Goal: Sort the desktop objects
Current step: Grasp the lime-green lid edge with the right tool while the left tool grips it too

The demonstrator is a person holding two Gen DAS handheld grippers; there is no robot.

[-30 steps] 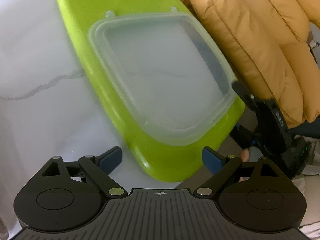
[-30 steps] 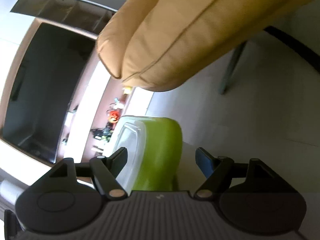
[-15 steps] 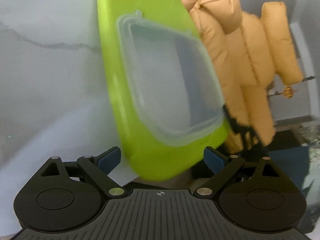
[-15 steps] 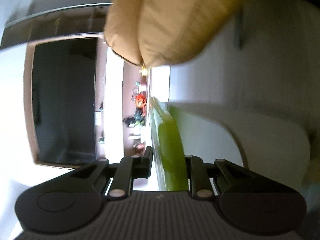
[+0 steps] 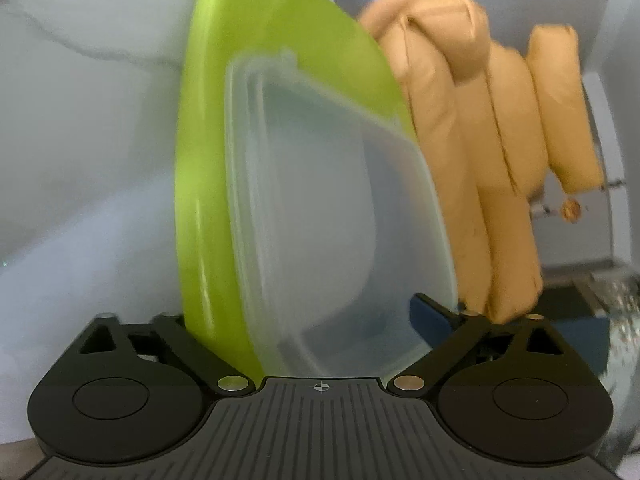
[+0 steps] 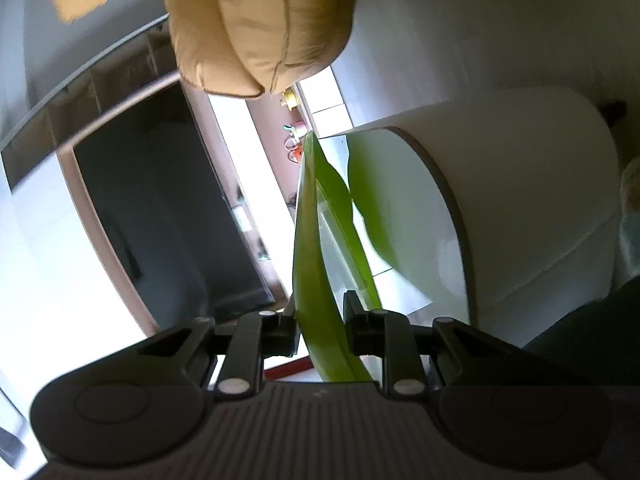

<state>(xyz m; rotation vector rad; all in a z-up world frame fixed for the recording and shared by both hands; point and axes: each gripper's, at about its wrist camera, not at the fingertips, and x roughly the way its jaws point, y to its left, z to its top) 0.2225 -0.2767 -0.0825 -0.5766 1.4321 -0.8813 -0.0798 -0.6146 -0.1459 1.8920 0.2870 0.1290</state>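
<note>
Both wrist views closely share, seemingly, the green tray [image 5: 208, 184].

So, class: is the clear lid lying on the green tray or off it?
On it. The clear lid rests against the green tray's face, both between the left hand-held gripper's closing jaws.

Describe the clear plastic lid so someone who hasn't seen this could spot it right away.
Start at the white marble-look tabletop, then find the lime-green plastic tray tilted up off it. The frosted translucent rectangular plastic lid lies against the tray's inner face; it alone is see-through, with a raised rim.
</note>
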